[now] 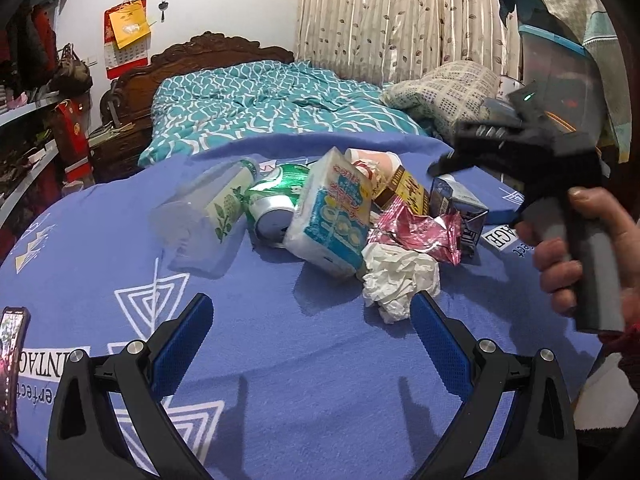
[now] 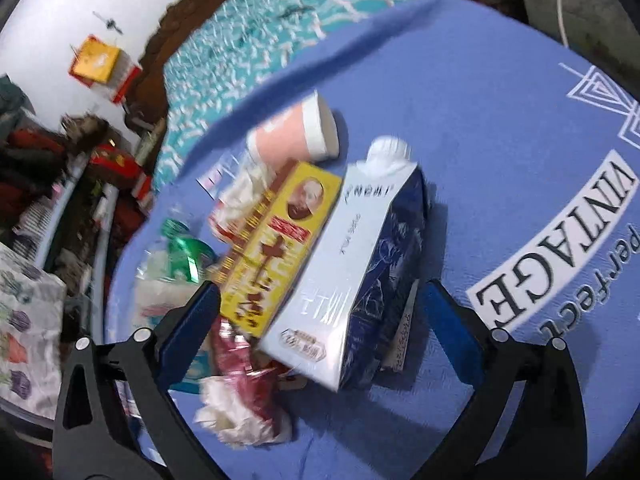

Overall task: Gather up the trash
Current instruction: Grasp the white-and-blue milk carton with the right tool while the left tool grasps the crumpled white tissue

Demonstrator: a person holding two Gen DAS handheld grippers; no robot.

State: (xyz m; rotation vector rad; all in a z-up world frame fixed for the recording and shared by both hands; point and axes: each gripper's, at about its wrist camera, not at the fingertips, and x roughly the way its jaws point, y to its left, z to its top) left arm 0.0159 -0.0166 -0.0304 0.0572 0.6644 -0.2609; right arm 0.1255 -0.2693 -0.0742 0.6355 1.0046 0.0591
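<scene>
A heap of trash lies on a blue cloth (image 1: pixel 280 360): a clear plastic bottle (image 1: pixel 208 212), a green can (image 1: pixel 276 204), a tissue pack (image 1: pixel 332 216), a pink cup (image 2: pixel 292 132), a yellow box (image 2: pixel 276 248), a blue and white carton (image 2: pixel 360 272), a pink wrapper (image 1: pixel 416 232) and a crumpled white tissue (image 1: pixel 400 280). My left gripper (image 1: pixel 312 320) is open and empty, just short of the tissue. My right gripper (image 2: pixel 318 308) is open, its jaws on either side of the carton's lower end and not touching it. It also shows in the left wrist view (image 1: pixel 520 152), held over the heap's right side.
A phone (image 1: pixel 12 364) lies at the cloth's left edge. A bed with a teal quilt (image 1: pixel 272 108) stands behind. Shelves (image 1: pixel 28 152) fill the left. A covered bin (image 1: pixel 560 76) and curtains (image 1: pixel 400 12) are at the back right.
</scene>
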